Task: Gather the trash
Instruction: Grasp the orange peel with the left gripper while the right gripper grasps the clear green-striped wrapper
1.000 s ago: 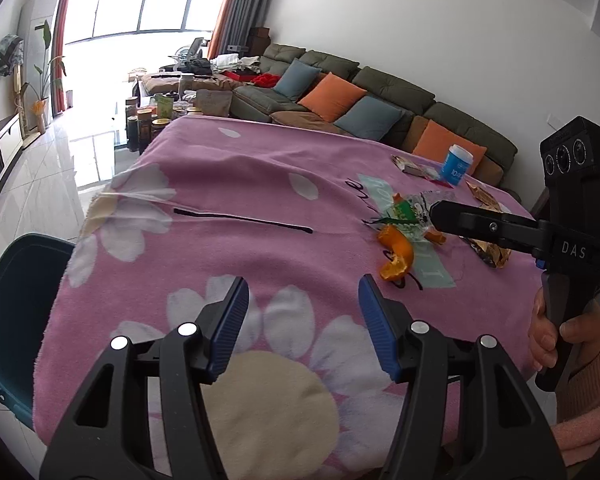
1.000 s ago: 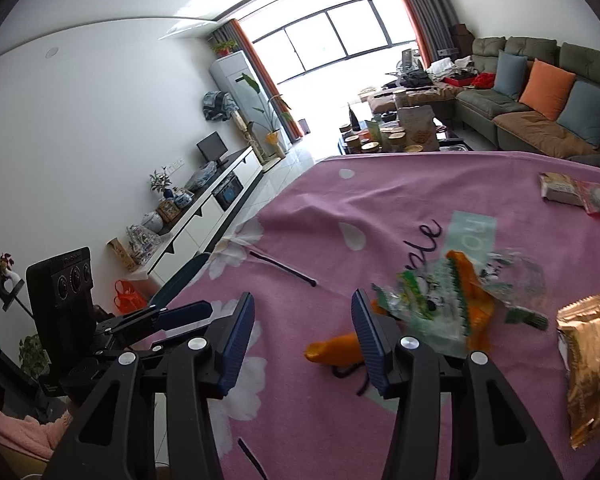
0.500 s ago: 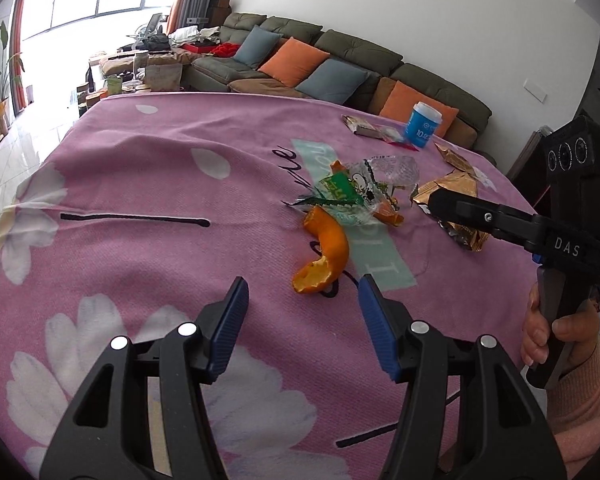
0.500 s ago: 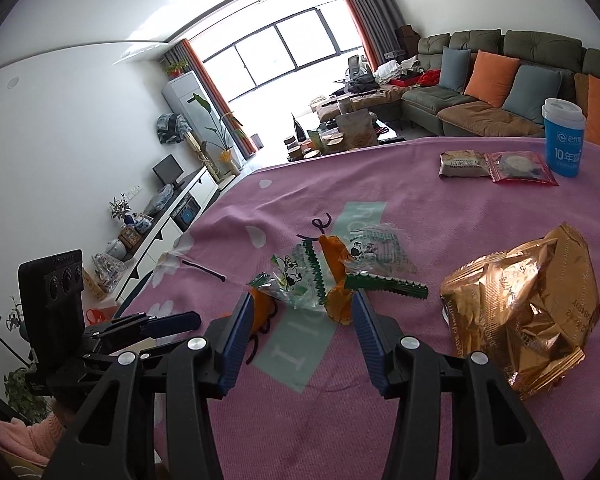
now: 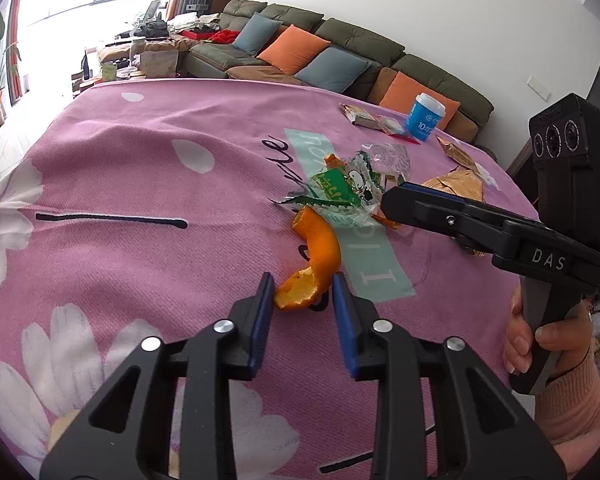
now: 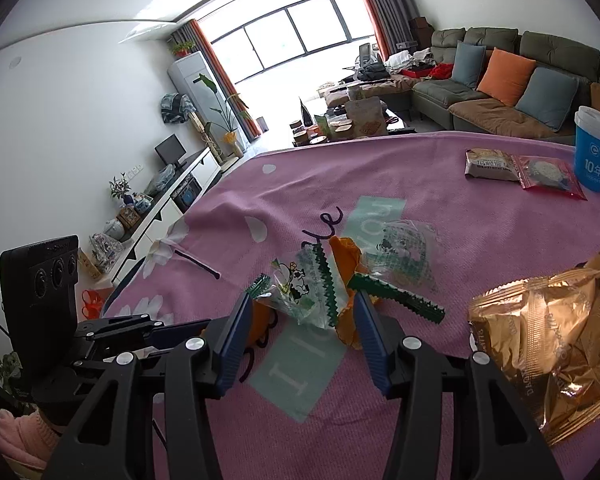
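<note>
A living room with a long olive sofa and bright picture windows frames a table draped in a pink daisy-print cloth. Near the table's middle, a curl of orange peel lies on the cloth, its near end now between the parted jaws of the left claw, which a second ago hung back over bare cloth near the table's near edge; nothing is gripped yet. Just beyond the peel sits a crumpled green-and-clear wrapper, and the right claw has closed in on it too, jaws spread to either side, released and empty. Both claws have thus moved from approach to straddling their targets, so pickup looks imminent. Toward the right edge rests a gold snack bag; toward the far right corner lie two small packets beside a blue paper cup, all untouched.
</note>
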`<state>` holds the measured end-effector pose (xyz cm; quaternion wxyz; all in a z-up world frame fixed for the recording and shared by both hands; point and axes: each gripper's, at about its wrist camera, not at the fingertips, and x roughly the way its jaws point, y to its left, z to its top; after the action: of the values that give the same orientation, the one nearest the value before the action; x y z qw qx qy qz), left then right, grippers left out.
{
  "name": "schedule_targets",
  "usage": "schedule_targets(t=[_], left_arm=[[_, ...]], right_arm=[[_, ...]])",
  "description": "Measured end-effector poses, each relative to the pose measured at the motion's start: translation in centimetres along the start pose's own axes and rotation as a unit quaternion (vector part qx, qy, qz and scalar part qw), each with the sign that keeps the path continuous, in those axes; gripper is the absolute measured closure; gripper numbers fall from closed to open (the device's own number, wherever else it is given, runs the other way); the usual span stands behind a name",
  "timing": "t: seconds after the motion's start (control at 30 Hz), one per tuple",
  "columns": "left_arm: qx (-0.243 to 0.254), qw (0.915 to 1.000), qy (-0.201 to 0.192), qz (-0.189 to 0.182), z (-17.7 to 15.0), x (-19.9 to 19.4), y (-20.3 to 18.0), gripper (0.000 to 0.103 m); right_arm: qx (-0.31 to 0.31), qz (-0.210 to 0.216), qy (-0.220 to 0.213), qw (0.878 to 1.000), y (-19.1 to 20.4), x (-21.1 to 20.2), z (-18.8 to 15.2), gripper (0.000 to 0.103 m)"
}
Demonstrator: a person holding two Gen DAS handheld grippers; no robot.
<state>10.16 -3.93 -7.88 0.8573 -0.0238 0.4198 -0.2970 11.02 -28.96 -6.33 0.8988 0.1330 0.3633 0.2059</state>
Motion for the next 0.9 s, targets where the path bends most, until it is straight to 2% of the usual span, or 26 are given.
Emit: schedule_targets(t=[0.23, 0.37, 0.5, 0.63, 0.77, 0.9], left_arm=[[0.010, 0.9999, -0.008, 0.003, -0.3, -0.3, -0.2, 0.083], [0.013, 0.9998, -0.015, 0.004, -0.5, -0.9, -0.2, 0.085], [0.010, 0.9997, -0.022, 0.006, -0.7, -1.6, 0.1, 0.085], [0.006, 0.9994, -0.031, 0.011, -0.9, -2.5, 0.5, 0.085], [0.000, 0.9992, -0.036, 0.018, -1.1, -3.3, 1.2, 0.085], [-0.004, 0.9990, -0.039, 0.022, -1.4, -3.8, 1.7, 0.085]], right_arm=[[-0.018, -0.010, 0.012, 1.000, 0.8, 0.7, 0.2, 0.054], [-0.019, -0.012, 0.021, 1.000, 0.8, 0.9, 0.2, 0.056], [-0.023, -0.010, 0.029, 0.999, 1.0, 1.2, 0.1, 0.068], [-0.016, -0.003, 0.032, 0.999, 0.9, 1.2, 0.2, 0.072], [-0.008, -0.008, 0.031, 0.999, 0.6, 1.2, 0.2, 0.071], [-0.004, -0.011, 0.031, 0.999, 0.5, 1.5, 0.6, 0.062]])
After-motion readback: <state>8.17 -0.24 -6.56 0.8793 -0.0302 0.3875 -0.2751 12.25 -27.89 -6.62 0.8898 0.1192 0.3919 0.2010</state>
